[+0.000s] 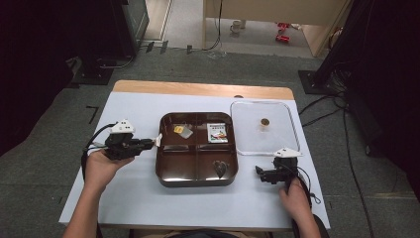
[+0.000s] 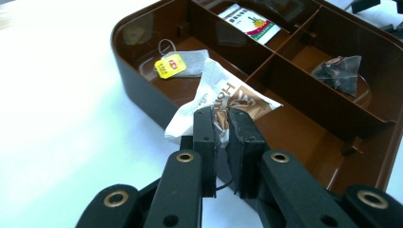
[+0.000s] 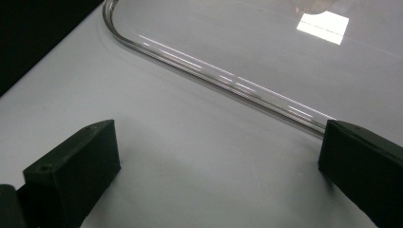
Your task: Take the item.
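A lab or recording room is suggested: a white-covered worktop (image 1: 129, 198) is set on grey carpet (image 1: 54, 163), dark equipment stands (image 1: 322, 74) and loose cables (image 1: 322, 106) are seen at the sides, and a plain wooden partition (image 1: 277, 10) is placed behind.

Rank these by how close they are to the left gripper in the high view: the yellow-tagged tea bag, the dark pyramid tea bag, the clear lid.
From the left gripper:
1. Yellow-tagged tea bag, tray's near-left upper compartment.
2. Dark pyramid tea bag, tray's lower right compartment.
3. Clear lid, right of the tray.
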The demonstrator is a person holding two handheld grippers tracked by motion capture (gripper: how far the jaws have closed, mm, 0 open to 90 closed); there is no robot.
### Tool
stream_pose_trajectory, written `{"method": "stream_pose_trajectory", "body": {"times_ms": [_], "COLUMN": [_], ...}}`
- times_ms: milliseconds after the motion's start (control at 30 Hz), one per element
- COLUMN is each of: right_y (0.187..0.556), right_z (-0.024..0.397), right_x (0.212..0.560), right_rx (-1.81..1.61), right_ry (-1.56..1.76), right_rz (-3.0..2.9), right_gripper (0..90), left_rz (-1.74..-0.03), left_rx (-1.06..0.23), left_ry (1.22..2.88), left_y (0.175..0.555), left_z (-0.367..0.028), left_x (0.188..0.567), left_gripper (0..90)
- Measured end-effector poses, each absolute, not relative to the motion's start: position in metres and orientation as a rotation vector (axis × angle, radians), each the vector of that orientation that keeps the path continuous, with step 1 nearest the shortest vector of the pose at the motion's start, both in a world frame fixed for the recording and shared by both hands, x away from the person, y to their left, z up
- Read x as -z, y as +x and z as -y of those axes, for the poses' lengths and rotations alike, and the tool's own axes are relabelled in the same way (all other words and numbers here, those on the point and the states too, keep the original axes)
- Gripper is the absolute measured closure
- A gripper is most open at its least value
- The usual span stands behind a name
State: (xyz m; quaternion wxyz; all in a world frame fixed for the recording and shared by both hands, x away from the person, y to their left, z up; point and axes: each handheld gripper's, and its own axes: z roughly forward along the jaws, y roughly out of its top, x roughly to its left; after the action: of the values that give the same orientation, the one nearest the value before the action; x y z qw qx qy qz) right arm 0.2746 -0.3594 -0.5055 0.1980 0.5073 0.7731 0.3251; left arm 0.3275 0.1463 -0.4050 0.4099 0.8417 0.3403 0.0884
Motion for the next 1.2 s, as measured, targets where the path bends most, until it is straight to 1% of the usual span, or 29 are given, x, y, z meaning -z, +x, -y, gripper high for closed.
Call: {"method": "stream_pose_trajectory", "body": {"times_ms": [300,600,767,1200], "right_y": [0.275,0.275,0.275,0.275], "right_z": [0.359,0.359,0.359,0.359], "right_x": [0.506,0.505,0.505,0.506], "right_rx": [-0.91,-0.91,-0.909,-0.911], "right_ry": [1.419,1.42,1.419,1.42], "right_rz": [-2.163,-2.164,-2.164,-2.162], "right_gripper": [0.0,0.0,0.0,0.0], "left_rz": [-0.915,-0.999,-1.077,-1.136], "left_rx": [-0.233,-0.242,-0.238,-0.238], "left_ry": [2.102,2.095,2.079,2.128], "left_y": [0.331,0.338,0.345,0.357], "left_z": [-0.163,-0.175,-0.184,-0.179], "left_x": [0.408,0.419,0.428,0.447], "left_gripper": [83.3,83.3,83.2,82.4]}}
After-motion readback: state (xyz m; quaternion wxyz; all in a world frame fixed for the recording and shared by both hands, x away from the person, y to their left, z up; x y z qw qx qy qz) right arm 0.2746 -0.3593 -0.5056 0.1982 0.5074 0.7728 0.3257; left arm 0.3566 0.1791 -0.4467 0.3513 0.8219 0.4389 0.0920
